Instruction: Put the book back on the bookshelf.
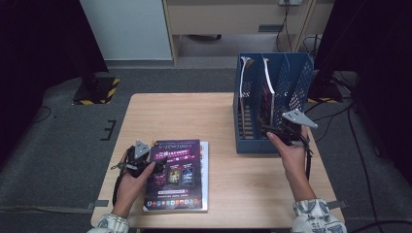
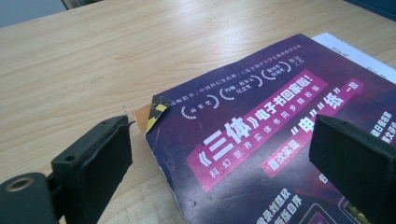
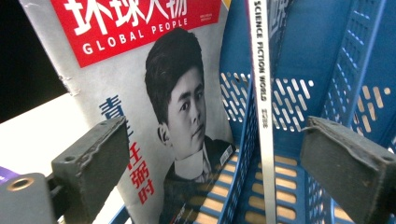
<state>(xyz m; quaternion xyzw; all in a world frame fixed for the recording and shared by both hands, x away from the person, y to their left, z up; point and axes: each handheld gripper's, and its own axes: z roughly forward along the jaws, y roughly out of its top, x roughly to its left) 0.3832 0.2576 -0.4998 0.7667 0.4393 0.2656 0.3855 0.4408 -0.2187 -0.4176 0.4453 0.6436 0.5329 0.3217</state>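
Note:
A purple magazine [image 1: 177, 174] [image 2: 261, 140] lies flat at the table's front left, on top of a white one [image 1: 205, 165] [image 2: 355, 51]. My left gripper [image 1: 156, 162] [image 2: 223, 126] is open at its far left corner, one jaw off the edge and one over the cover, with neither pressing. A blue file rack [image 1: 252, 145] [image 3: 322, 46] stands at the right. My right gripper [image 1: 269, 131] [image 3: 215, 126] is open at its front. Between the jaws, untouched, stands the thin white spine of a science fiction magazine [image 3: 263, 93]. A Global People magazine [image 3: 154, 93] stands in the compartment to its left.
The wooden table [image 1: 194, 116] has bare room at its middle and back left. The rack's rightmost compartment [image 1: 299, 82] holds nothing that I can see. Cables and a striped stand base [image 1: 97, 90] lie on the floor beyond the table.

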